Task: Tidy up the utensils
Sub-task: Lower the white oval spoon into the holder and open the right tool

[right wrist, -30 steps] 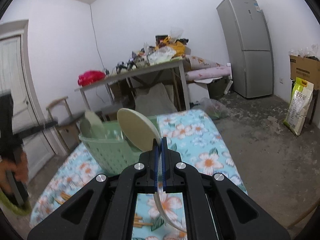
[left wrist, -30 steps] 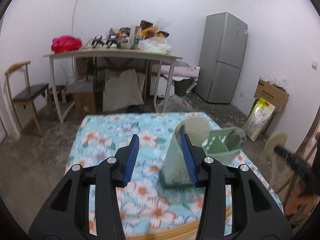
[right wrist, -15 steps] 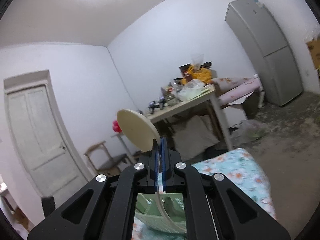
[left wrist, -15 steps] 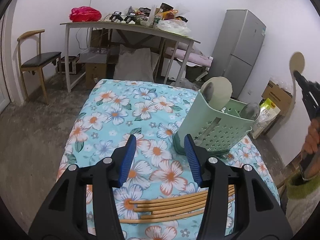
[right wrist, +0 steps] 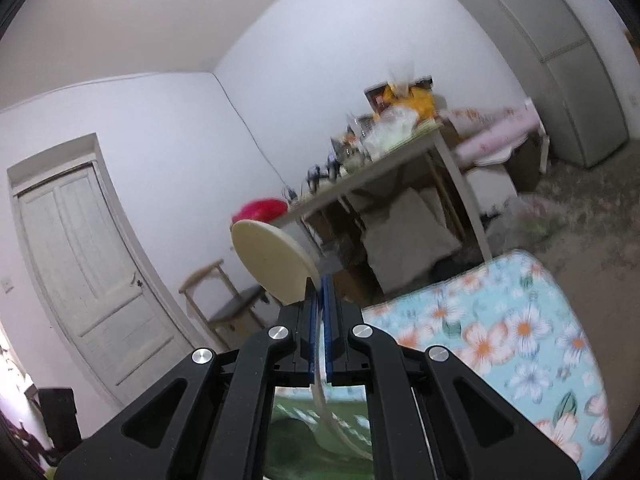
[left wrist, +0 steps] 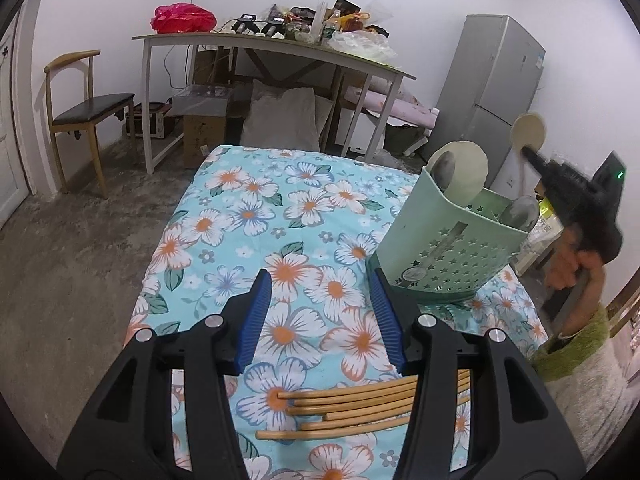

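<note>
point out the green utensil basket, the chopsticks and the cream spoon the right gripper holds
green utensil basket [left wrist: 452,256], left wrist view, perforated front wall
chopsticks [left wrist: 352,404], left wrist view, middle of the bundle
cream spoon [right wrist: 272,264], right wrist view, bowl

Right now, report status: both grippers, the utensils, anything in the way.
Left gripper open, jaws just widened, nothing between them, above chopsticks. Right gripper shut on cream spoon, held high beside green basket. Nothing in the way.

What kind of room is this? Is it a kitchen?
Probably a spare room in a home, used partly as a kitchen. There is a tall grey fridge, a cluttered desk against the wall, and a table with a flowery cloth holding a green utensil basket and chopsticks.
</note>
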